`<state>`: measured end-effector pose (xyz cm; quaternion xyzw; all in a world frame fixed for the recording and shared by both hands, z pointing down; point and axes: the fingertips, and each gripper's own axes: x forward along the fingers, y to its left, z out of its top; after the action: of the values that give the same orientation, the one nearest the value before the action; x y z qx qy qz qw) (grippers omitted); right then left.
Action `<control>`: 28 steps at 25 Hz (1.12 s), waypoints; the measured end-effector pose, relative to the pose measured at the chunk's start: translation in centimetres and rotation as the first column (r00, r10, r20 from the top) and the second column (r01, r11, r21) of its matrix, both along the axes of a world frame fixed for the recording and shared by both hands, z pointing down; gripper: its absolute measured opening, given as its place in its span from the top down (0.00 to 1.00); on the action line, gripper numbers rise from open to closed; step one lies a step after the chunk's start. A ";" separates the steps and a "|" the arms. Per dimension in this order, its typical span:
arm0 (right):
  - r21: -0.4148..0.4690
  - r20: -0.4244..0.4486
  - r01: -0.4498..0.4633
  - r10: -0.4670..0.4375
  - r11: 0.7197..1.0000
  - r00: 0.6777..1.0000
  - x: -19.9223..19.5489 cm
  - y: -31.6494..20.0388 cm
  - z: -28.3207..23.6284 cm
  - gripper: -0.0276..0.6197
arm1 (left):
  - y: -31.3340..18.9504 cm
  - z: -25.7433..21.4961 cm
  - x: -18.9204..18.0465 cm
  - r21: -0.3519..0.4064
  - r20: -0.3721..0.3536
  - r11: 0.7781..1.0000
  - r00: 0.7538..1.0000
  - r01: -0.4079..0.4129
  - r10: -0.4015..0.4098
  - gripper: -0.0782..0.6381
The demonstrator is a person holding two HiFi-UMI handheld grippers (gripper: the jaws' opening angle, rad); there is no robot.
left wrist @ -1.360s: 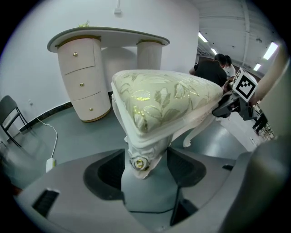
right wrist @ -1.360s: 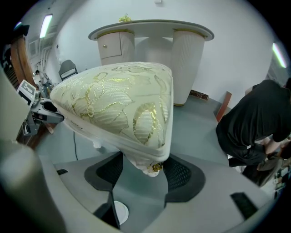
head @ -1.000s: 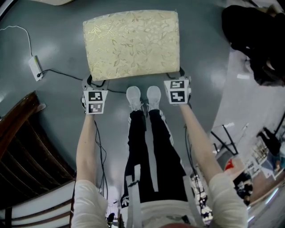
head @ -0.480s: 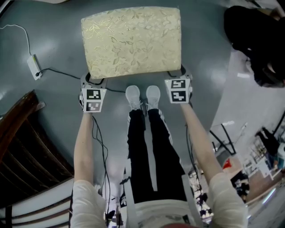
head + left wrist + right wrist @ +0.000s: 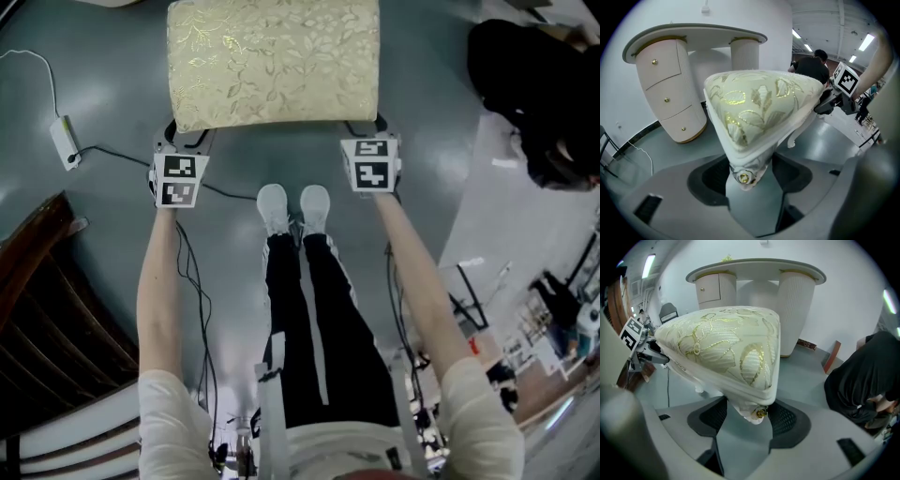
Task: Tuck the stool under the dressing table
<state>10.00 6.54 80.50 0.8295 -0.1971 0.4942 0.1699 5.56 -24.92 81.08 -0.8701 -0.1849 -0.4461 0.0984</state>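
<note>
Head view: my left gripper and right gripper each clamp a near corner of the stool, just beyond my feet.

Left gripper view: the jaws grip the stool's left corner. The dressing table stands farther off, and the stool is not yet under it.

Right gripper view: the jaws, set wide, hold the right corner.

Step, as I judge it: moving the stool in. Next, an even push into the table's central gap.

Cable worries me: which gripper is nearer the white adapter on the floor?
Left. The left gripper grips the stool at the corner toward the adapter; the right gripper grips the opposite corner.
</note>
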 end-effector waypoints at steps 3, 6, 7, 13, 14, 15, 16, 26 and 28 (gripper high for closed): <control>-0.015 0.002 -0.005 0.005 1.000 1.000 -0.1 0.2 0.1 0.53 | 0.1 0.3 -0.1 0.000 0.000 1.000 1.000 -0.013 0.013 0.49; -0.021 0.004 0.004 -0.004 1.000 1.000 -0.2 0.2 0.1 0.53 | 0.0 0.9 -0.3 -0.003 -0.001 1.000 1.000 -0.027 0.027 0.49; -0.025 0.003 0.006 -0.006 1.000 1.000 -0.1 0.2 0.1 0.53 | -0.1 0.9 -0.2 -0.006 -0.002 1.000 1.000 -0.028 0.028 0.49; -0.030 0.029 0.014 -0.013 0.999 0.999 -0.4 0.0 0.3 0.53 | -0.2 1.2 -0.7 -0.002 0.060 0.999 0.998 -0.036 0.036 0.49; -0.030 0.027 0.011 -0.011 0.999 1.000 -0.3 0.1 0.3 0.53 | -0.2 1.2 -0.7 0.001 0.070 0.999 0.997 -0.036 0.035 0.49; -0.033 0.026 0.006 -0.006 0.999 1.000 -0.4 0.2 0.2 0.53 | 0.0 1.2 -0.7 0.000 0.075 0.999 0.997 -0.034 0.034 0.49; -0.037 0.025 0.001 0.000 0.999 1.000 -0.6 0.4 0.2 0.53 | 0.1 1.3 -0.9 -0.004 0.075 0.999 0.997 -0.032 0.032 0.49; -0.031 0.028 0.011 -0.010 0.999 1.000 0.1 0.3 0.2 0.53 | 0.2 1.4 -0.7 0.010 0.083 1.000 0.996 -0.020 0.019 0.49; -0.029 0.024 0.018 -0.018 0.999 1.000 0.2 0.3 0.3 0.53 | 0.1 1.4 -0.9 0.010 0.079 1.000 0.997 -0.011 0.010 0.49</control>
<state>10.20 6.81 80.80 0.8192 -0.1992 0.5053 0.1841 4.70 -24.79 82.44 -0.8504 -0.1910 -0.4805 0.0978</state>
